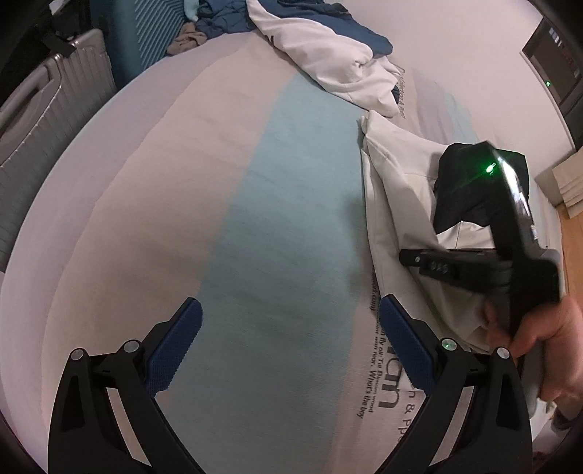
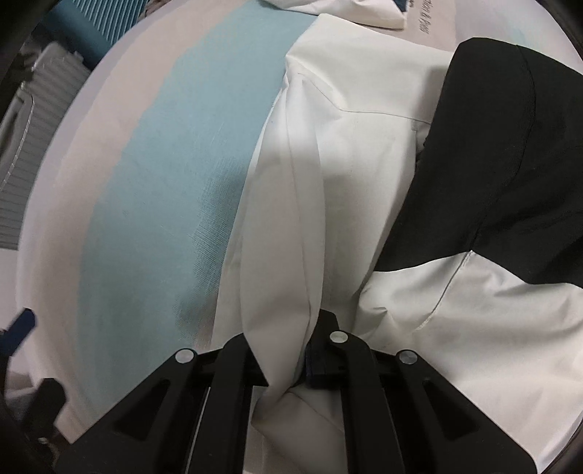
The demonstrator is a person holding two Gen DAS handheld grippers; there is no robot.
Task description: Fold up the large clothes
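Note:
A white garment with a black panel (image 1: 397,189) (image 2: 364,153) lies partly folded on the bed sheet (image 1: 182,182). My right gripper (image 2: 288,350) points down at it and is shut on a pinched fold of the white cloth; from the left wrist view it (image 1: 517,262) shows as a black tool held by a hand (image 1: 543,335) over the garment. My left gripper (image 1: 291,335) hovers over the blue stripe (image 1: 291,218) of the sheet, left of the garment, open and with nothing between its blue pads (image 1: 178,342).
A heap of other clothes, white (image 1: 328,54) and dark blue (image 1: 349,25), lies at the far end of the bed. A grey ribbed suitcase (image 1: 47,105) stands left of the bed. A dark cabinet (image 1: 557,62) and wooden floor are at the right.

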